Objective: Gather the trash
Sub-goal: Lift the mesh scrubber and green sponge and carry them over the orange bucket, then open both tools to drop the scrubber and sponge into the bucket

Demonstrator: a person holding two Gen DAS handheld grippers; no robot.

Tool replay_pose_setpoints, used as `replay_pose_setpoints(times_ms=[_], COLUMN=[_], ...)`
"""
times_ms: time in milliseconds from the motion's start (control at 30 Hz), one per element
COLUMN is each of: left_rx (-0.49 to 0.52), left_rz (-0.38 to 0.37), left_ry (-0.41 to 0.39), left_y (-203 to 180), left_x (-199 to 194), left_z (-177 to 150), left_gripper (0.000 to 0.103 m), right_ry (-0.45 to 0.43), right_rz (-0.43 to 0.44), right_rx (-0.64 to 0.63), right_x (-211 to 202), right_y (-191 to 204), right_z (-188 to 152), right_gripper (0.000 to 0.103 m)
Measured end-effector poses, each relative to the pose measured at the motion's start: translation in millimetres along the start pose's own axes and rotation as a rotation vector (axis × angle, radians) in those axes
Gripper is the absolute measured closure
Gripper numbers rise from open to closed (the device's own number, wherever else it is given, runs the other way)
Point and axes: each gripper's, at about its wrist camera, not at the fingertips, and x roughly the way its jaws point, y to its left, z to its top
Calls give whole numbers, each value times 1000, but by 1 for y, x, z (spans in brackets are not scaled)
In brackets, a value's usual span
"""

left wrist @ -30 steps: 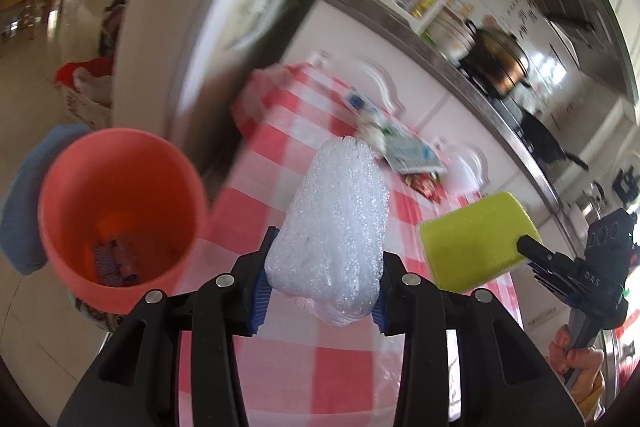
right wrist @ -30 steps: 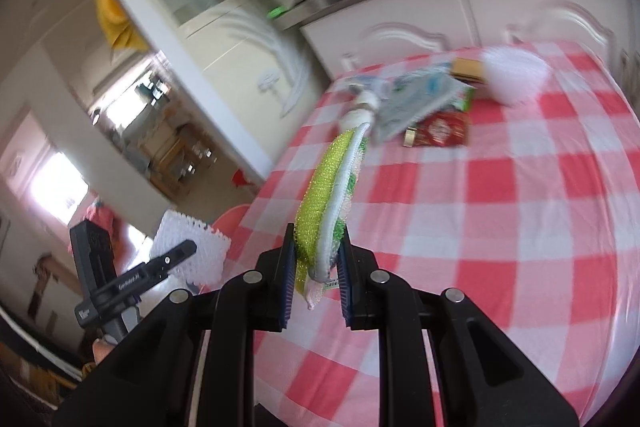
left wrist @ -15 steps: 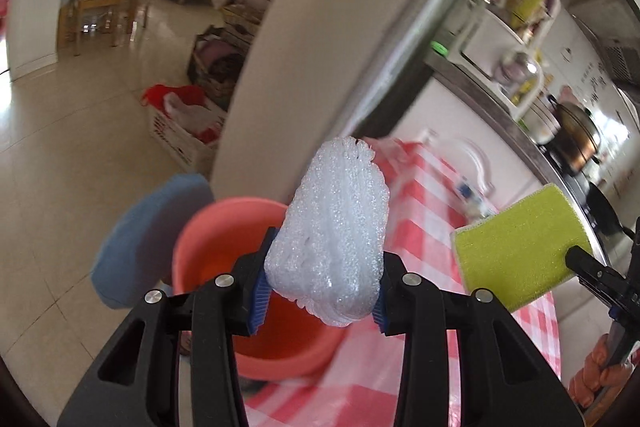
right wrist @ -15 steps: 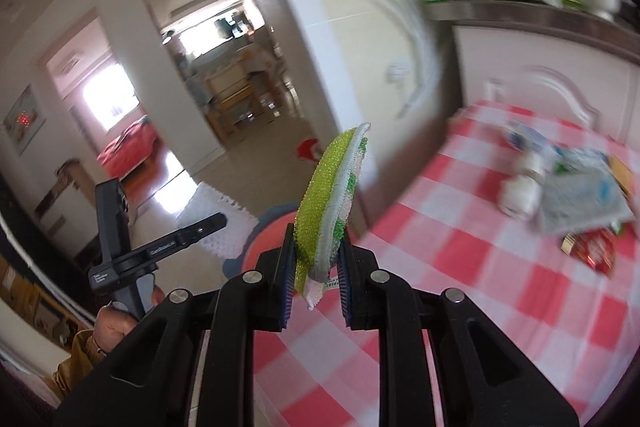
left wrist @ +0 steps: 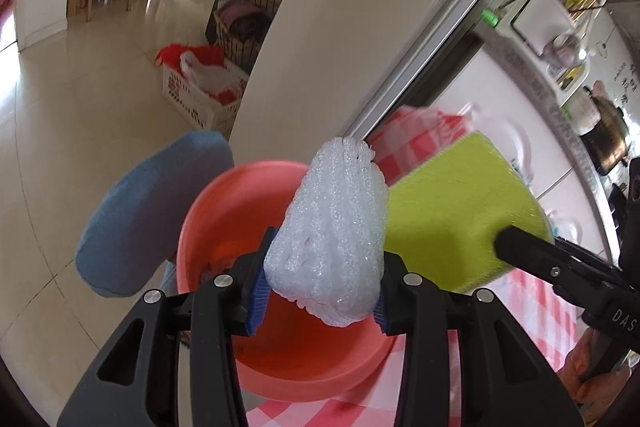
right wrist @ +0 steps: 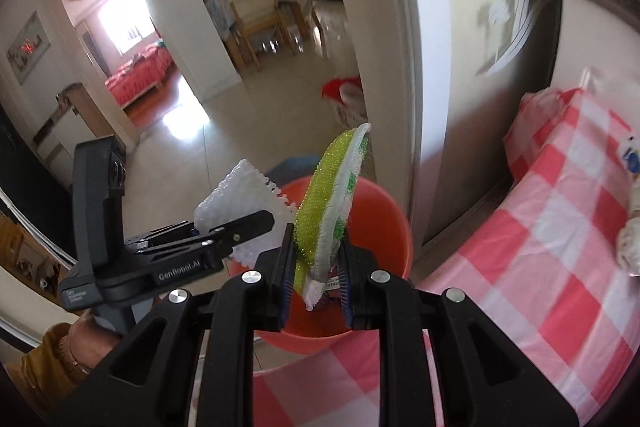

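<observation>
Two handheld grippers hover together above an orange bucket [left wrist: 224,211], each carrying a piece of trash.

The left gripper [left wrist: 320,303] is clamped on a white foam net [left wrist: 332,231], its blue pads pressing both sides. The foam stands upright between the fingers, its lower end hanging over the bucket's open mouth and its top rising past the far rim.

The right gripper [right wrist: 314,285] is clenched on a thin green sponge [right wrist: 328,203], held edge-on and leaning slightly to the right. Its lower end dips inside the bucket's near rim. In the left wrist view the same sponge shows its broad yellow-green face, just beside the foam on the right and partly behind it.

The bucket stands on the floor at the edge of a table covered in a red-and-white checked cloth [right wrist: 560,227]. The cloth's edge runs along the bucket's near and right sides. A blue cushion [left wrist: 152,215] sits against the bucket's left side. A white wall [left wrist: 340,27] ends close behind the bucket, leaving little room on the far side. Open tiled floor [left wrist: 80,99] stretches away to the left, with a white basket [left wrist: 200,95] of red and white items well apart from the bucket.

A hand [right wrist: 86,343] in a mustard sleeve grips the left gripper's handle
</observation>
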Motion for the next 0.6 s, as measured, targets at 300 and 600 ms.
replay_pose_setpoints(times_ms=[300, 600], left_rx=[-4, -8], left_rz=[56, 128], left_ry=[74, 86], left_y=[6, 14], left_x=[36, 38], left_z=[-11, -13], left_gripper=[55, 17], right_ry=[72, 54], right_rz=[-31, -59], right_rx=[-11, -16], right_x=[36, 34], right_y=[-3, 5], right_z=[-4, -9], right_gripper=[81, 38])
